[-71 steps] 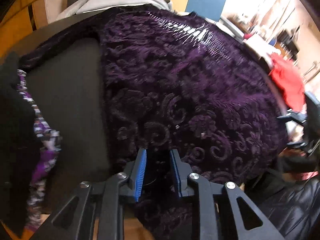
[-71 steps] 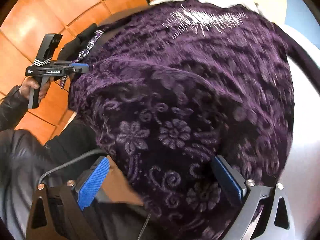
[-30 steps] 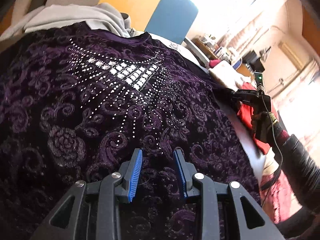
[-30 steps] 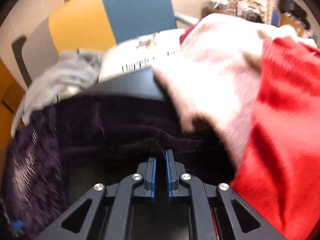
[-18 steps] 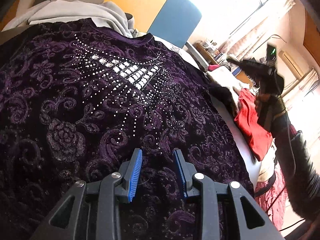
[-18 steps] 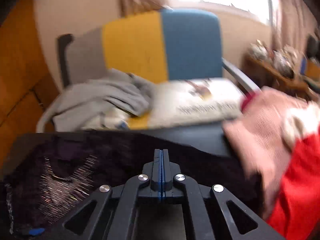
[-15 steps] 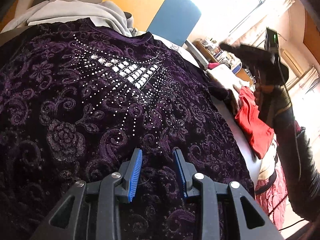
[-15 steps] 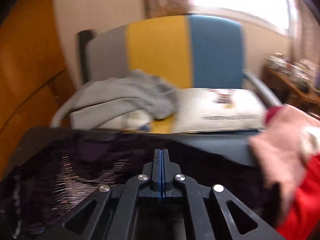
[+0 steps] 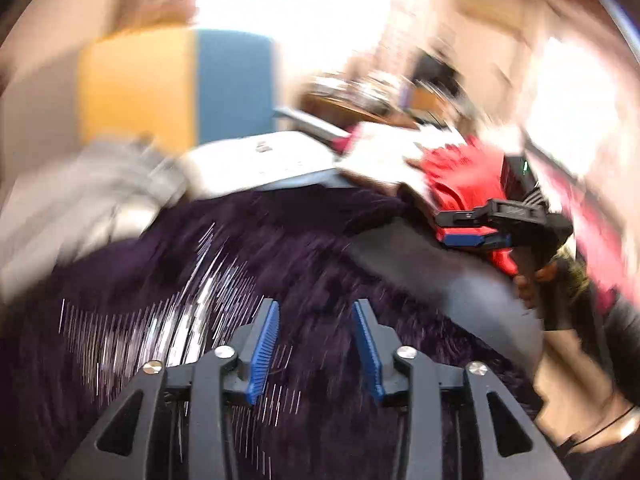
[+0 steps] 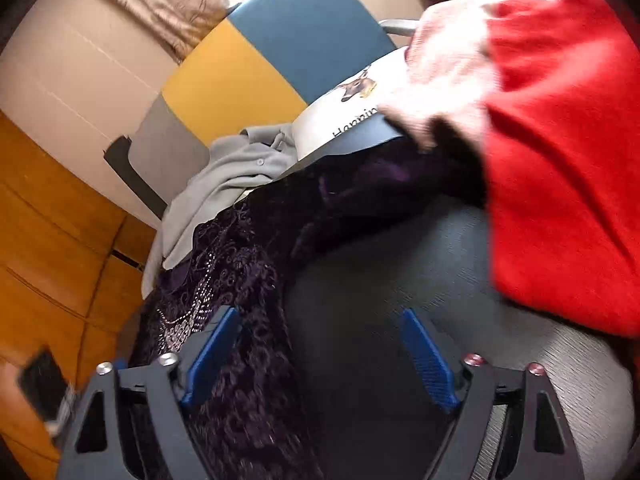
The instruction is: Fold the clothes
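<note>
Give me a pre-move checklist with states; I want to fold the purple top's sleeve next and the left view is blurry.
1. Right gripper open and empty: ok.
2. Left gripper open, nothing between its blue pads: ok.
3. Dark purple velvet top with rhinestones spread on the dark round table: ok.
4. Sleeve free of other clothes: not ok, its end runs under the red knit garment and pink one.
5. Sleeve cuff visible: cannot tell.
6. Left view sharp enough to aim: not ok.
</note>
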Motion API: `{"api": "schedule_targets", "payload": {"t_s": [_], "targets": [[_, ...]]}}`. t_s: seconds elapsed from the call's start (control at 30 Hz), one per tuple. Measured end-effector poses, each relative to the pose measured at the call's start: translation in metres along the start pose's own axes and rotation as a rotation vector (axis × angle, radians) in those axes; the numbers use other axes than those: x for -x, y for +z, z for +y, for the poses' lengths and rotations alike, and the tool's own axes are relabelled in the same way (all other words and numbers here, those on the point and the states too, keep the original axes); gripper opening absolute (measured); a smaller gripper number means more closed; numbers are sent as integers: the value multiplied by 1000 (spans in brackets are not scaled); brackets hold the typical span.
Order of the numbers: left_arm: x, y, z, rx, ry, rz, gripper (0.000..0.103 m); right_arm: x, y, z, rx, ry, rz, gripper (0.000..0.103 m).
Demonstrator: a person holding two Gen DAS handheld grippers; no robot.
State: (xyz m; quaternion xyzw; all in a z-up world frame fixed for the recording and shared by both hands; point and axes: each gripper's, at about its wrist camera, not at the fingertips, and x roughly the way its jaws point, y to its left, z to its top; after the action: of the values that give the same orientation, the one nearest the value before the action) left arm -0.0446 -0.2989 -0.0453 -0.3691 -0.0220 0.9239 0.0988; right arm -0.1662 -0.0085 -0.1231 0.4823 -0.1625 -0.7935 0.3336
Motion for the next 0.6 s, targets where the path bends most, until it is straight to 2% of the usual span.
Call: {"api": "schedule_targets", "payload": {"t_s": [0.1, 0.17, 0.23, 0.43, 0.53, 0.57, 0.6], "targets": [[-56, 52, -42, -211, -61, 51, 53, 24, -9, -11, 6, 14, -15, 96], [-96, 79, -66, -314, -94, 101, 58, 37, -17, -22, -8, 38, -13, 97], [-134, 99, -82, -392, -111, 150, 59, 44, -23, -30, -2, 34, 1, 97], [-233, 123, -98, -510, -113, 341, 61, 60, -31, -45, -23, 66, -15, 102], [-259, 126, -110, -552, -118, 381, 61, 62, -29, -55, -41, 58, -24, 102], [-261, 126, -110, -537, -106, 373, 56, 62, -28, -58, -50, 58, -27, 103], [-263, 127, -109, -523, -95, 365, 30, 63, -28, -62, -64, 60, -31, 103]]}}
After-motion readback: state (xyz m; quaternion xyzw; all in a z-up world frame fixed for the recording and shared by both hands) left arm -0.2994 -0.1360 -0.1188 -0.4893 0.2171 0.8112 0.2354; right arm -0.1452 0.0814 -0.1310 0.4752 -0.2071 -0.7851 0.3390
